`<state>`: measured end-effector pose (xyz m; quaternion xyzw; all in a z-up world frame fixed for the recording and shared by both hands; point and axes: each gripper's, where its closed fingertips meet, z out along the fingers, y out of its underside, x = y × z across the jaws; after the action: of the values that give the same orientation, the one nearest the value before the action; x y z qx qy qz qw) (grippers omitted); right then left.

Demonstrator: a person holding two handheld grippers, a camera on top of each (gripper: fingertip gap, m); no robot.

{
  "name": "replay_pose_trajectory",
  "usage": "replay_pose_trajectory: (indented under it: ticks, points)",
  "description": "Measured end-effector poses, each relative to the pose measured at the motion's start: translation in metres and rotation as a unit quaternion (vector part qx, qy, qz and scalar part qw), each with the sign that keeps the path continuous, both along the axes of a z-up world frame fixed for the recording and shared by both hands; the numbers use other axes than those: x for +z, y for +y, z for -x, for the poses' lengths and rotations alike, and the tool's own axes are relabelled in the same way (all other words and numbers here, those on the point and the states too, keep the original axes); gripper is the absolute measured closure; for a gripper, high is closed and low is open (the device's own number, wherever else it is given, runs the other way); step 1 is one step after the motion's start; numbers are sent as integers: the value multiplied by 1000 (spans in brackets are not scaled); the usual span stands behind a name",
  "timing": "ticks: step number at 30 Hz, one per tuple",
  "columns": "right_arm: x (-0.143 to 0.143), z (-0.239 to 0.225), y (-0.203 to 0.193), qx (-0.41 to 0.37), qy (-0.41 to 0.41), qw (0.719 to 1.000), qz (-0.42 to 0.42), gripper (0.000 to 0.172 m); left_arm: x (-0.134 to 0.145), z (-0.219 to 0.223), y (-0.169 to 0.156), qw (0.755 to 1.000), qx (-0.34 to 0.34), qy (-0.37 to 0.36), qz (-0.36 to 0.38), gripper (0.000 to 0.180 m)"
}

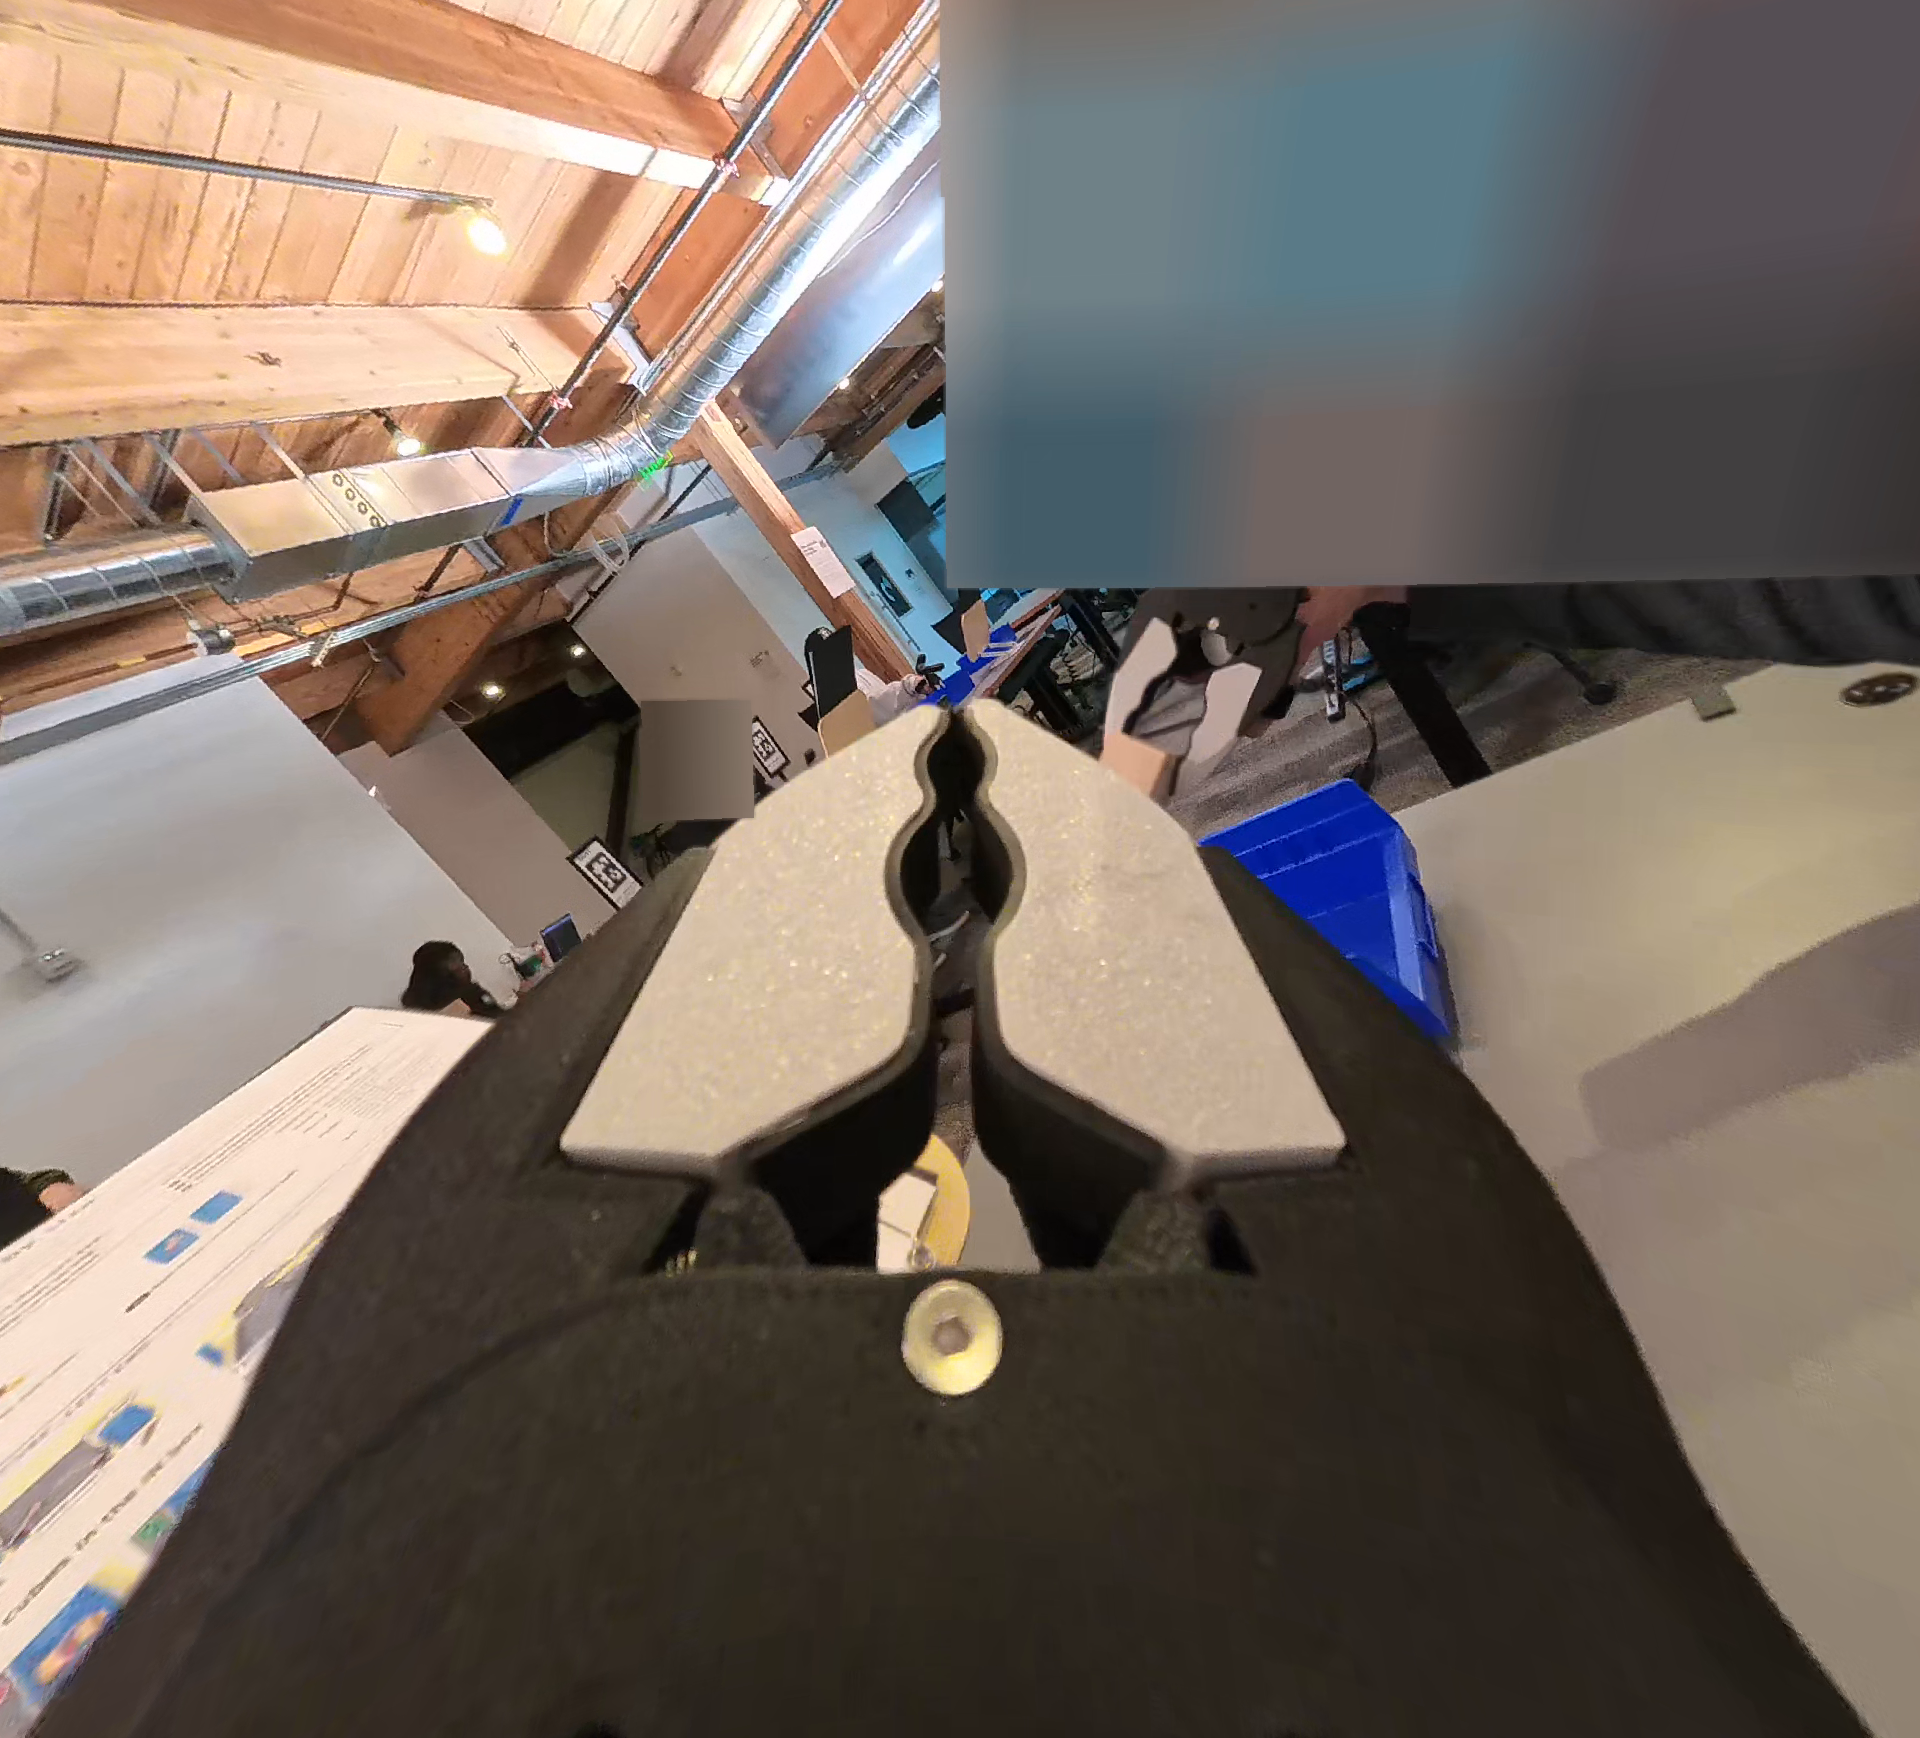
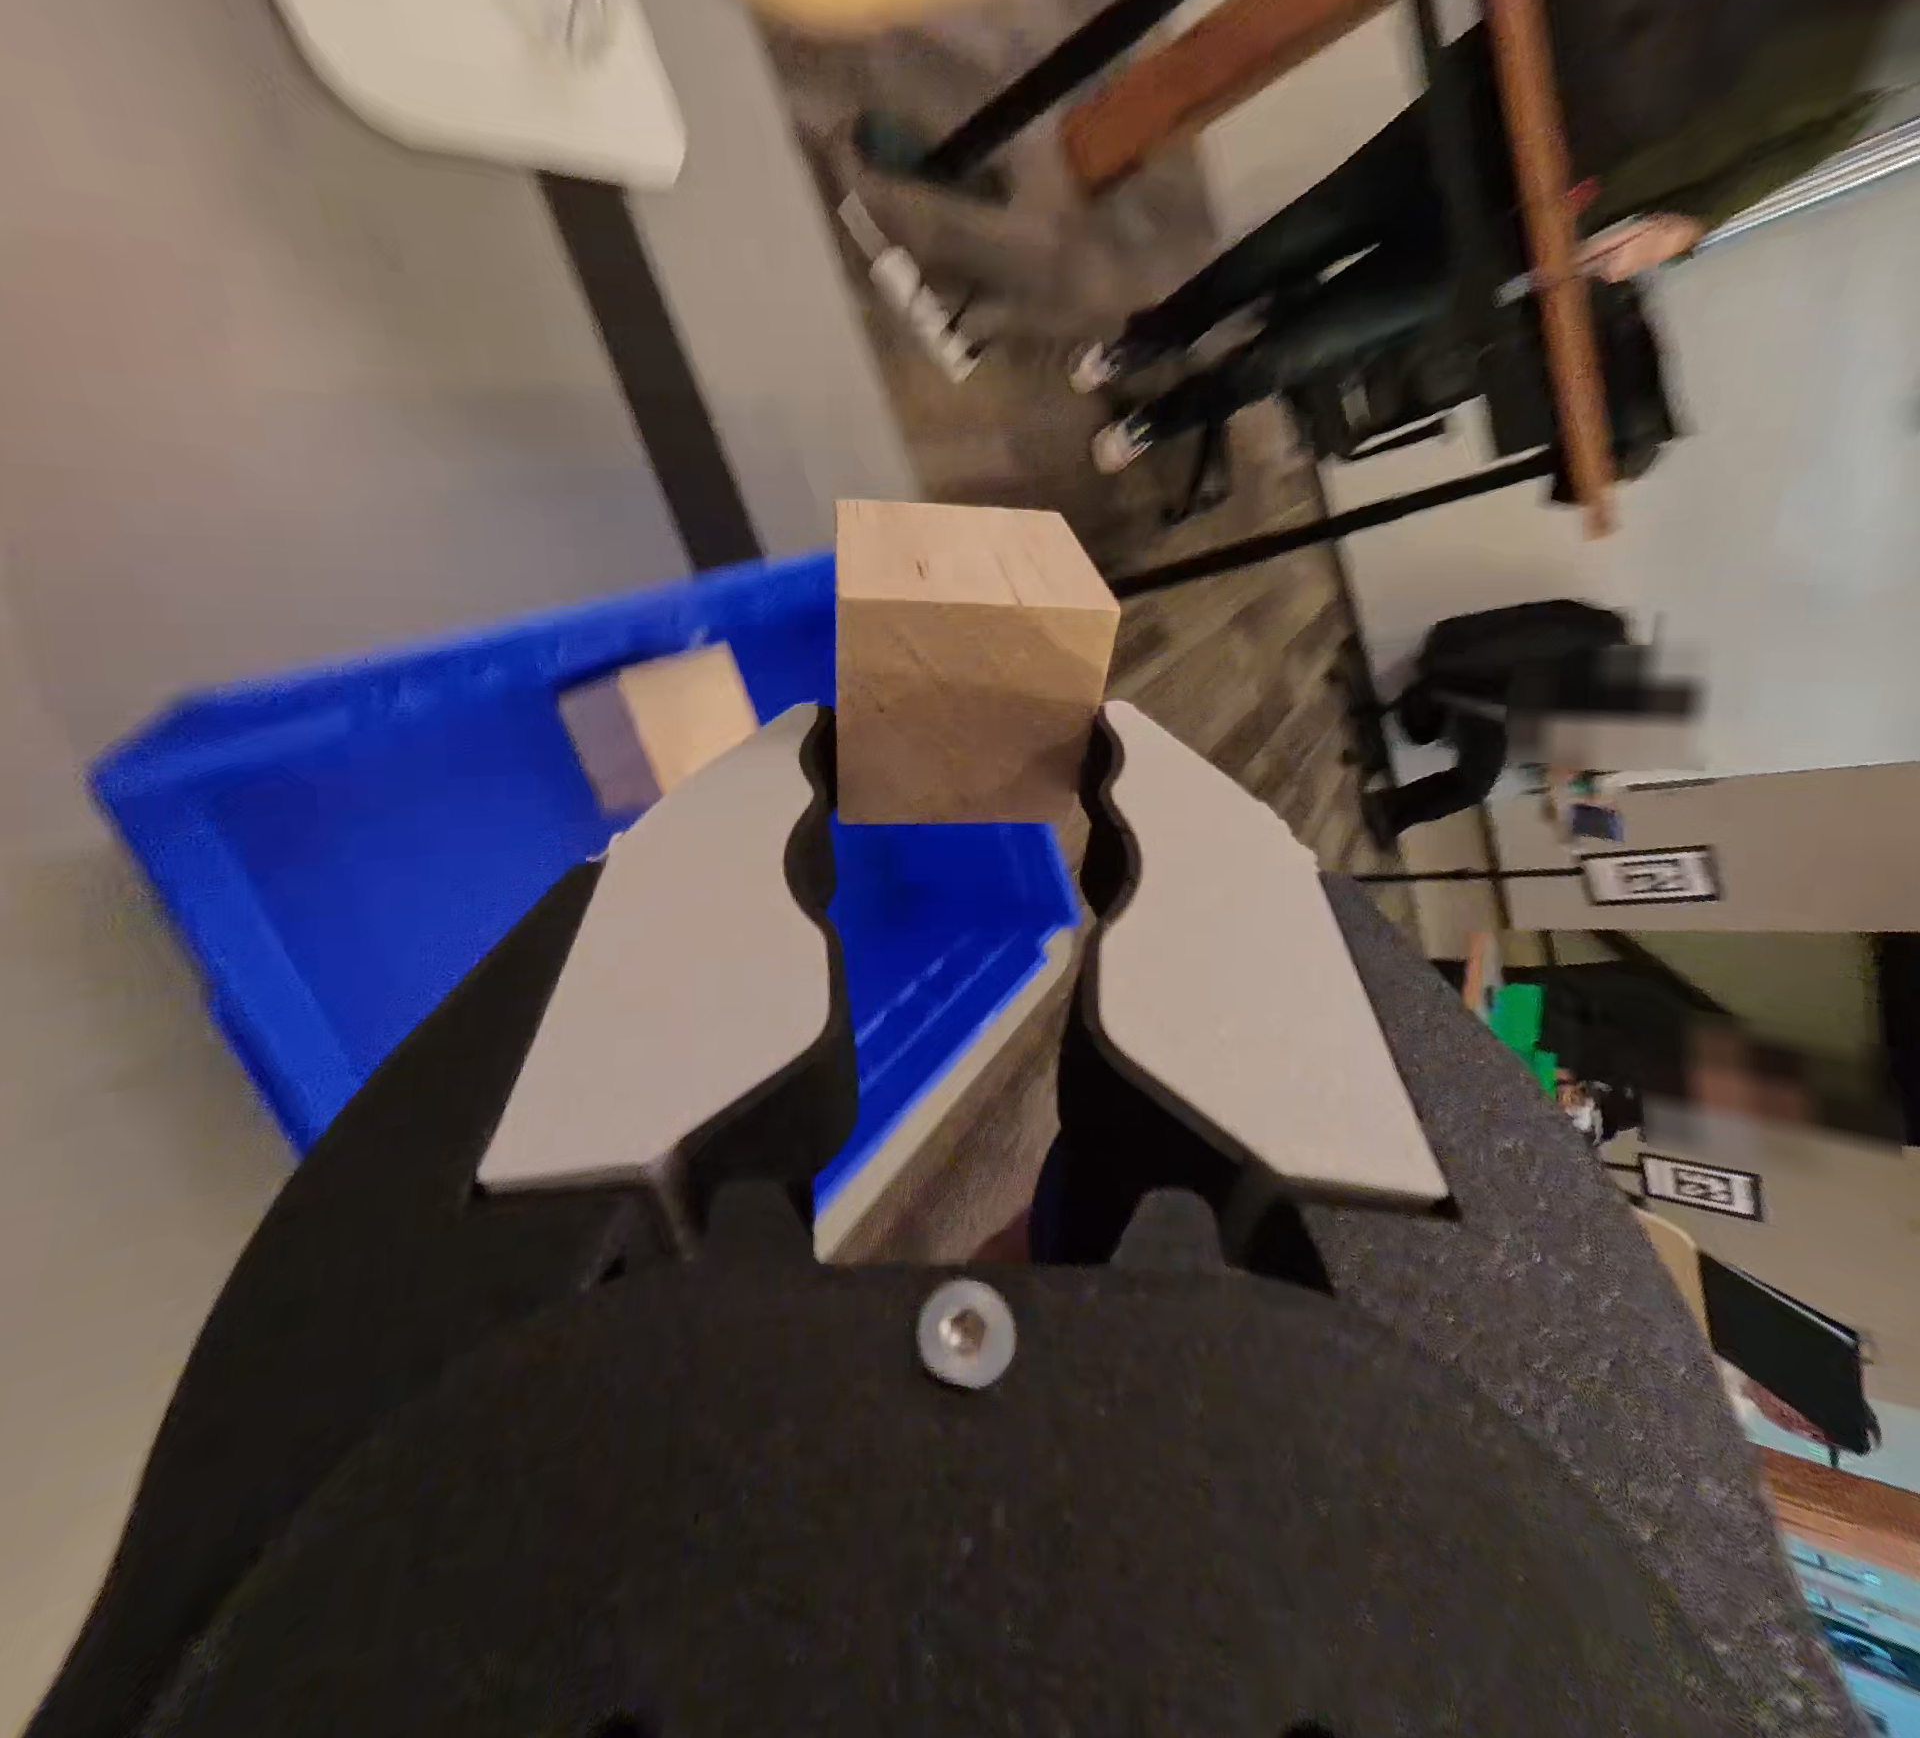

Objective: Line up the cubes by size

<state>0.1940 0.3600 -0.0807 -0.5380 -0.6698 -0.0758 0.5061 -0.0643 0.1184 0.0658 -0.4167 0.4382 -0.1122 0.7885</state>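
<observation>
The left gripper is tilted up toward the ceiling, its fingertips pressed together on nothing. Farther right, the right gripper clamps a wooden cube between both fingertips, raised above the blue bin, where another cube lies beside the tabletop.

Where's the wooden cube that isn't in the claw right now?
In the right wrist view, a second wooden cube sits inside the blue bin, left of the right claw, which grips a larger wooden cube.
</observation>
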Motion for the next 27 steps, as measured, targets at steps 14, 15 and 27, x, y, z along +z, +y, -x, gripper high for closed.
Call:
replay_pose_trajectory:
  ticks: [14, 15, 27]
  points:
    - [-169, -47, 81, -31, -317, 930, 184, 127, -4, 10, 4, 1000, 19, 12, 0, 180]
    - [-175, -46, 82, -25, -327, 925, 191, 127, -4, 11, 4, 1000, 21, 12, 0, 180]
    - [-210, -33, 90, 11, -392, 893, 222, 127, -9, 14, 11, 999, 31, 23, 6, 180]
